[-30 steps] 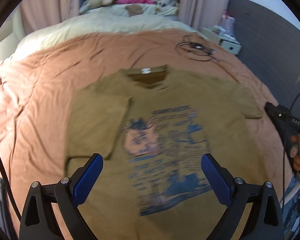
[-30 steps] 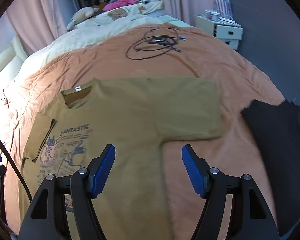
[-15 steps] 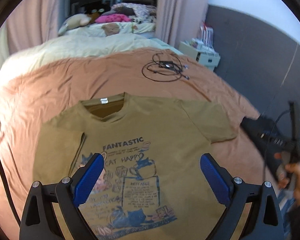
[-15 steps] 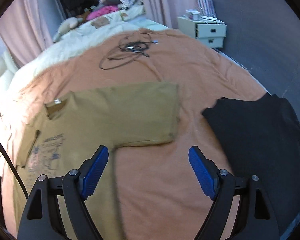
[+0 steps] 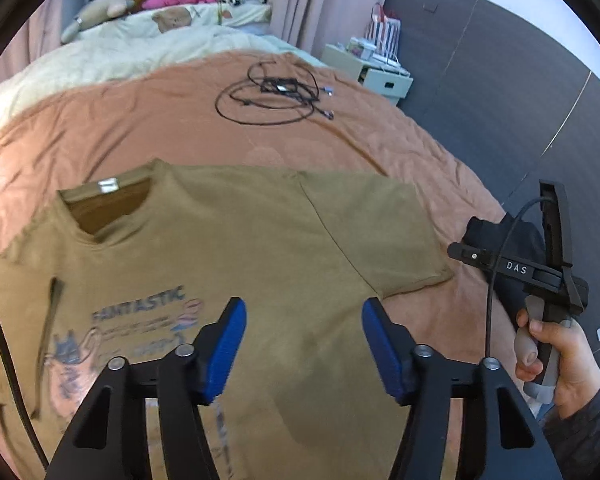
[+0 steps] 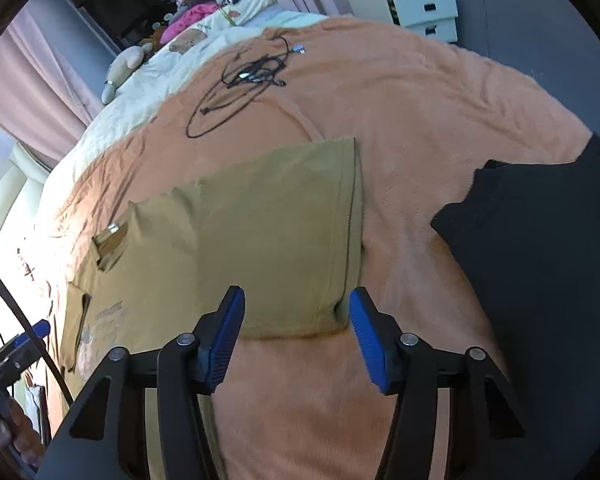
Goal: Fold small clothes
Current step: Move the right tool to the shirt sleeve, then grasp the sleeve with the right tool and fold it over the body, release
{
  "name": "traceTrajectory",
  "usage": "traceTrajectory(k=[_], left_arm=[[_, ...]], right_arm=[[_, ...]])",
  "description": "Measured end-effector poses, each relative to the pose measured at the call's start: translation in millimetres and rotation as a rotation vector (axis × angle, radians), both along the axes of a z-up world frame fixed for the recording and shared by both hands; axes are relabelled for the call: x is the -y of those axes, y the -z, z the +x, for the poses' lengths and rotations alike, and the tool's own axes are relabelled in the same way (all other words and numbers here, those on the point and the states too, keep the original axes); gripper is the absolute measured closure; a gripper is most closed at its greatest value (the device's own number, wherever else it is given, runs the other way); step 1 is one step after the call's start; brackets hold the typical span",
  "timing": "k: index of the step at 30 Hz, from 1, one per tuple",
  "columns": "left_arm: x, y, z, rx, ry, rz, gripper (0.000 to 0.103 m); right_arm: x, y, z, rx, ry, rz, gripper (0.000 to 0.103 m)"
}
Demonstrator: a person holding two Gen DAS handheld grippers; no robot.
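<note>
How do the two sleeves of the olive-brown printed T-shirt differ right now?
The right short sleeve of the olive-brown printed T-shirt lies spread flat on the orange bedspread; the left sleeve is folded inward over the chest. The open right gripper straddles the right sleeve's corner; nothing is at the left sleeve. Both lie flat.

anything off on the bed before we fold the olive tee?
Mostly tidy. The olive tee lies flat, one sleeve already folded in, the other sleeve still spread. Odd bit: a loose tangle of black cables sits on the orange bedspread beyond the collar. A black garment lies beside the tee, apart from it.
</note>
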State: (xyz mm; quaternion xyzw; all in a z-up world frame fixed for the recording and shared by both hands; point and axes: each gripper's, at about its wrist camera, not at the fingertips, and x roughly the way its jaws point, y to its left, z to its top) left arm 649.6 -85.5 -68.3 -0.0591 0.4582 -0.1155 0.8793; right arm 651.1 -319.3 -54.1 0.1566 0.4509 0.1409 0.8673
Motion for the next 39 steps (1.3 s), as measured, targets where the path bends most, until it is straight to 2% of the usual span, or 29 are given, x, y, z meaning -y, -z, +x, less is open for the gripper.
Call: traceTrajectory(k=[1, 5, 8, 11, 14, 16, 22, 25, 27, 39], left_arm=[[4, 6, 6, -0.006, 0.003, 0.002, 0.043], [14, 30, 26, -0.042, 0.011, -0.017, 0.061], [23, 45, 38, -0.067, 0.018, -0.045, 0.07], [36, 60, 47, -0.091, 0.037, -0.065, 0.079], [48, 73, 51, -0.114, 0.047, -0.089, 0.083], [58, 81, 54, -0.127, 0.058, -0.102, 0.084], [72, 101, 55, -0.18, 0.077, -0.135, 0.085], [67, 98, 53, -0.196, 0.067, -0.158, 0.085], [59, 90, 48, -0.188, 0.064, -0.146, 0.085], [-45, 40, 10, -0.128, -0.062, -0.13, 0.085]], right_arm=[[2, 4, 6, -0.007, 0.004, -0.001, 0.051], [7, 19, 20, -0.044, 0.034, -0.009, 0.052], [8, 27, 29, -0.068, 0.022, 0.036, 0.063], [7, 27, 35, -0.06, 0.01, 0.029, 0.069], [12, 24, 40, -0.053, 0.012, 0.032, 0.094], [8, 22, 38, -0.046, 0.009, 0.03, 0.101], [-9, -11, 25, 0.023, -0.046, 0.01, 0.103], [-18, -23, 19, 0.046, -0.068, 0.015, 0.103], [-26, -32, 14, 0.064, -0.092, 0.026, 0.103], [-86, -62, -3, 0.112, -0.216, 0.0, 0.103]])
